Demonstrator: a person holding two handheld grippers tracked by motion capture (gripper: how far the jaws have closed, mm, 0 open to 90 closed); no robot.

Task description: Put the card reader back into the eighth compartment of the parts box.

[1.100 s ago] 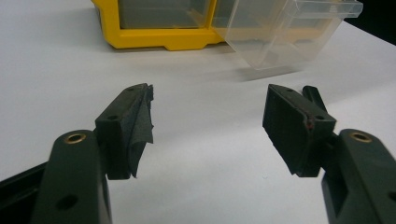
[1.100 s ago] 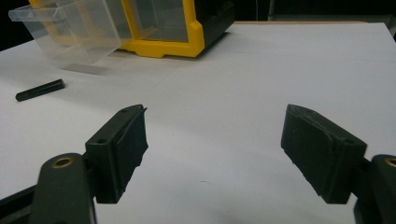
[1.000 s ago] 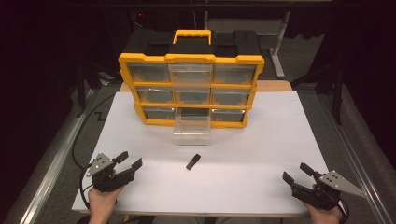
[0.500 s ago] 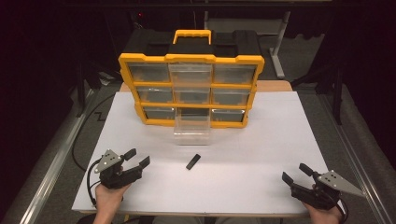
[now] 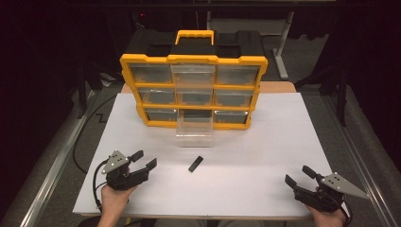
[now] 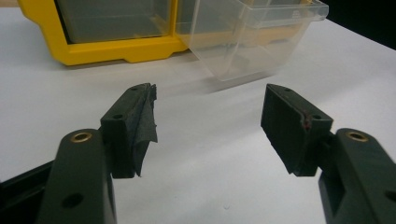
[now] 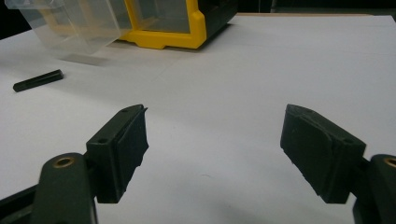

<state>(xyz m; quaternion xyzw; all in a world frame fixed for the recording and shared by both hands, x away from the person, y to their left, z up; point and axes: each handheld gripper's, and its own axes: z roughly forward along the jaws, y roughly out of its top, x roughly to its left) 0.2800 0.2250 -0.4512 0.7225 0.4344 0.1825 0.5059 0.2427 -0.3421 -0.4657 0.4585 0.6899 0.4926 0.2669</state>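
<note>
While both grippers, left gripper point(image 5: 144, 160) and right gripper point(image 5: 296, 175), are held wide open and empty, the small black rigid bar point(image 5: 196, 163), judged light, lies between them on the white tabletop point(image 5: 265, 156); its long sides should be pinched.

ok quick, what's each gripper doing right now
left gripper: open, holding nothing
right gripper: open, holding nothing

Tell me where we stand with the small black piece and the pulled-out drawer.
Done: the clear drawer is pulled out of the yellow organizer, bottom middle slot. In hand: nothing; the left gripper and right gripper are both open and empty. Left: the small black piece lies on the white table in front of the drawer, ungrasped; the left gripper is nearer it.
</note>
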